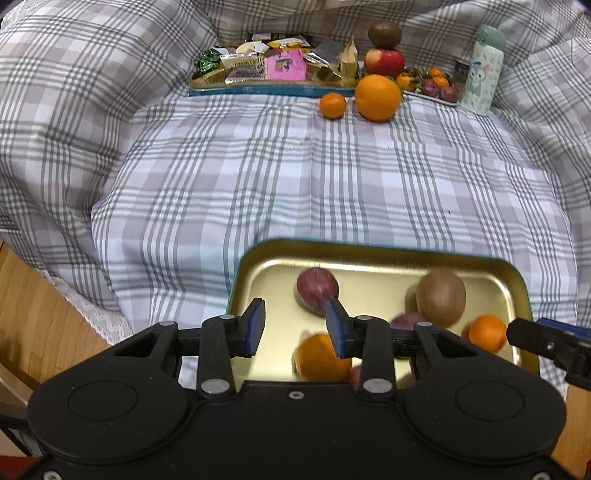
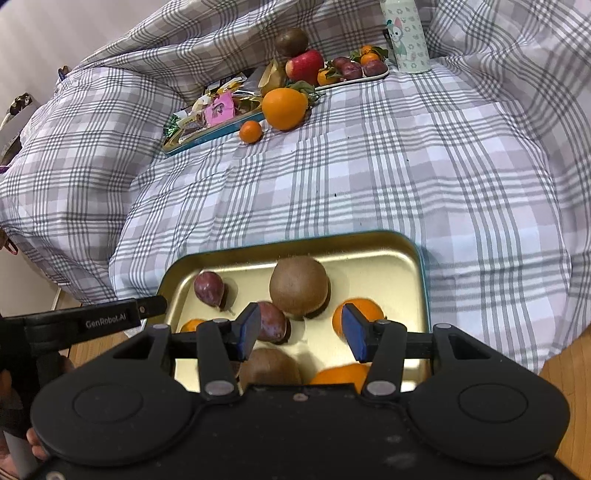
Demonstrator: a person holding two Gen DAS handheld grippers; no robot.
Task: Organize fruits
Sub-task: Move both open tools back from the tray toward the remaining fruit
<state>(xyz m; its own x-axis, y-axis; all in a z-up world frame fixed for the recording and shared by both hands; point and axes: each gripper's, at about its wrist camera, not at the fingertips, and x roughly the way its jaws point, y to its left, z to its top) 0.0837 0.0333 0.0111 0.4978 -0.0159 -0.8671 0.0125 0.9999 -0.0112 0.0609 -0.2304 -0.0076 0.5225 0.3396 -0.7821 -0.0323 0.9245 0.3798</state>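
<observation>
A gold tray lies at the near edge of the bed and holds several fruits: a kiwi, two plums, mandarins and an orange. My left gripper hovers open over the tray's left part, nothing between its pads. My right gripper hovers open over the tray's right part, above a plum and a second kiwi, gripping neither. Across the bed, a big orange and a mandarin rest on the cover.
At the back stand a blue tray of wrapped snacks, an apple with a kiwi above it, a white plate of plums and mandarins, and a patterned bottle. Plaid bedding rises on both sides. Wooden floor lies below the bed edge.
</observation>
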